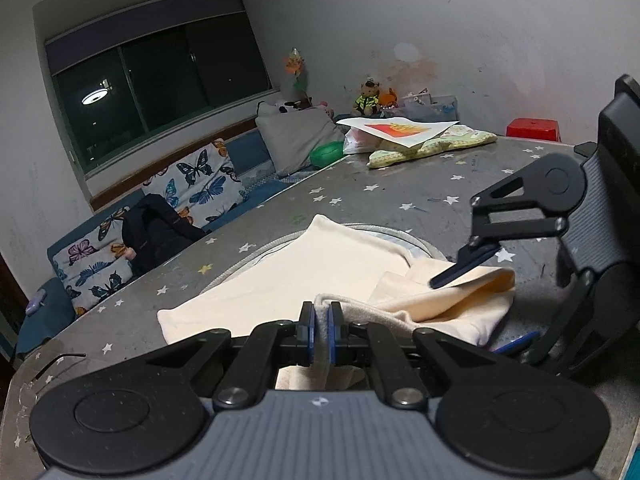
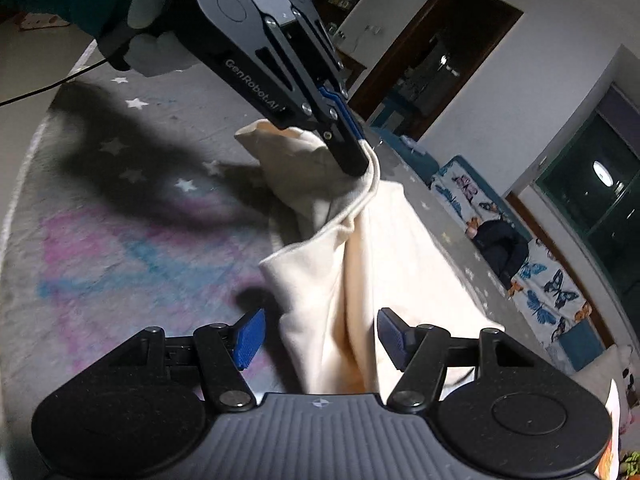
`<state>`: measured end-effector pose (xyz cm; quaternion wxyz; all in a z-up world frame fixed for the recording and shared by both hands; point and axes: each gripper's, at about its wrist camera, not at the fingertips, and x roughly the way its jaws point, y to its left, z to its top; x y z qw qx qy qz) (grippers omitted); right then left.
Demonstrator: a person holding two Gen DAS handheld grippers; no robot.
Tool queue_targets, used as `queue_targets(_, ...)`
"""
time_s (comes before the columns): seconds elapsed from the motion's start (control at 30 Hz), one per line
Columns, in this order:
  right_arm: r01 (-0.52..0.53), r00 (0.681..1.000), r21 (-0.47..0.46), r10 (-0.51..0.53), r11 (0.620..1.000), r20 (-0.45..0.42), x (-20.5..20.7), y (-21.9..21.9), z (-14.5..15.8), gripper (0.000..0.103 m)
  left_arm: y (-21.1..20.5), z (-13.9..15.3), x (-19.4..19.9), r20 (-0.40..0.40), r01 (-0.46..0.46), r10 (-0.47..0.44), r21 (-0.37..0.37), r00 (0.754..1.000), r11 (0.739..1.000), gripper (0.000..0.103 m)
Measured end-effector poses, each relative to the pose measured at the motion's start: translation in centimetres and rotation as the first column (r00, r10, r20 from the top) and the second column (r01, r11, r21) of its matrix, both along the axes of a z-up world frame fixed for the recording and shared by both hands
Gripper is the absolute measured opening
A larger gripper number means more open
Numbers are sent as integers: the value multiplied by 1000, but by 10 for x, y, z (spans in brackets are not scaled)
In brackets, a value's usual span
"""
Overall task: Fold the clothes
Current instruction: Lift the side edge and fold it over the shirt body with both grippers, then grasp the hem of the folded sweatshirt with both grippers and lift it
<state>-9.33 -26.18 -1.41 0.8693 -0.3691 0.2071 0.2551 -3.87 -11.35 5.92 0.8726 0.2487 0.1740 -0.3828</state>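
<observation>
The cream garment (image 1: pixel 304 276) lies on the grey mat with stars (image 1: pixel 400 188), which covers a bed or a low platform; the pictures do not make clear which. In the left wrist view most of the cloth is spread flat toward 11 o'clock, with its far corner lying smooth.

The left claw (image 1: pixel 321 326) is pinched tight on a hemmed edge of the garment, and the fabric passes between its blue pads (image 1: pixel 307 328). In the right wrist view the same left claw (image 2: pixel 352 160) comes in from 12 o'clock and lifts this edge, so the cloth hangs from it in a loose ridge with several wrinkles.

The right claw (image 2: pixel 320 338) stands wide. A bunched part of the garment (image 2: pixel 352 280) lies between its two blue pads (image 2: pixel 250 338), but they do not press on it. In the left wrist view the right claw (image 1: pixel 480 304) stands at 3 o'clock, one finger above a doubled flap of the cloth and the other below.

The task seems to be in an early or middle stage. One part of the cloth near the right claw is already doubled over, but no neat rectangle is formed. What remains, in this judgement, is for the right claw to take a second point of the edge, to carry the fold across, and to smooth the wrinkles.
</observation>
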Motion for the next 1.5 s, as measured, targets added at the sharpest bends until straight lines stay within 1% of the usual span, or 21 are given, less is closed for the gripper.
queue_targets(0.1, 14, 1000, 7, -14, 1000, 26, 8, 5, -4, 65, 1, 0, 2, -8, -4, 4, -9, 1000, 1000, 6)
queue_targets(0.2, 43, 999, 44, -44, 998, 5, 17, 0, -3, 60, 4, -2, -5, 3, 11, -11, -1, 1000, 1000, 6)
queue_targets(0.23, 57, 998, 60, -56, 997, -15, 20, -3, -2, 53, 5, -4, -9, 7, 18, -18, 3, 1000, 1000, 6)
queue_targets(0.27, 71, 997, 79, -68, 994, -47, 23, -6, -1, 40, 7, -6, -12, 10, 23, -23, 6, 1000, 1000, 7)
queue_targets(0.33, 101, 990, 121, -87, 988, -113, 28, -13, 2, 26, 10, -13, -21, 13, 37, -37, 19, 999, 999, 10)
queue_targets(0.37, 117, 985, 143, -97, 983, -140, 30, -16, 3, 22, 11, -16, -25, 15, 40, -40, 25, 999, 999, 10)
queue_targets(0.43, 150, 974, 191, -112, 970, -195, 35, -23, 6, 21, 14, -23, -33, 17, 39, -40, 39, 999, 998, 12)
queue_targets(0.47, 168, 968, 223, -118, 960, -223, 38, -26, 9, 21, 15, -27, -38, 18, 37, -38, 46, 999, 998, 17)
queue_targets(0.5, 184, 962, 253, -121, 950, -245, 41, -29, 12, 21, 16, -30, -41, 23, 32, -33, 53, 999, 998, 26)
queue_targets(0.6, 218, 949, 316, -126, 923, -289, 47, -37, 19, 20, 22, -36, -49, 57, 3, -7, 67, 998, 998, 44)
queue_targets(0.7, 245, 938, 347, -131, 905, -320, 52, -44, 22, 20, 24, -42, -51, 76, -10, 3, 90, 997, 996, 53)
queue_targets(0.77, 257, 933, 357, -134, 898, -333, 53, -46, 23, 20, 23, -49, -51, 85, -11, 1, 118, 996, 993, 54)
queue_targets(0.97, 261, 933, 343, -144, 902, -329, 54, -45, 24, 20, 22, -65, -48, 108, 3, -23, 184, 994, 983, 54)
queue_targets(1.0, 261, 934, 340, -146, 903, -328, 54, -45, 24, 20, 22, -66, -48, 111, 13, -35, 195, 993, 981, 52)
queue_targets(1.03, 261, 934, 338, -147, 905, -326, 54, -45, 24, 20, 22, -67, -48, 110, 22, -45, 200, 993, 980, 46)
queue_targets(1.07, 261, 934, 335, -149, 906, -325, 55, -45, 24, 20, 22, -68, -47, 105, 29, -51, 202, 993, 979, 32)
queue_targets(1.1, 260, 934, 332, -150, 907, -324, 55, -45, 24, 20, 21, -69, -44, 95, 36, -56, 206, 994, 978, 23)
queue_targets(1.13, 258, 935, 328, -150, 909, -321, 54, -44, 23, 20, 21, -69, -42, 86, 39, -58, 207, 995, 978, 21)
queue_targets(1.17, 255, 937, 323, -150, 912, -317, 53, -44, 22, 20, 22, -69, -41, 82, 38, -55, 204, 995, 978, 16)
queue_targets(1.27, 243, 940, 322, -140, 915, -312, 49, -43, 21, 17, 27, -64, -34, 38, 30, -37, 161, 999, 986, 12)
queue_targets(1.5, 219, 946, 346, -111, 912, -306, 31, -45, 30, 16, 43, -41, -43, -38, 35, -32, 71, 999, 997, 10)
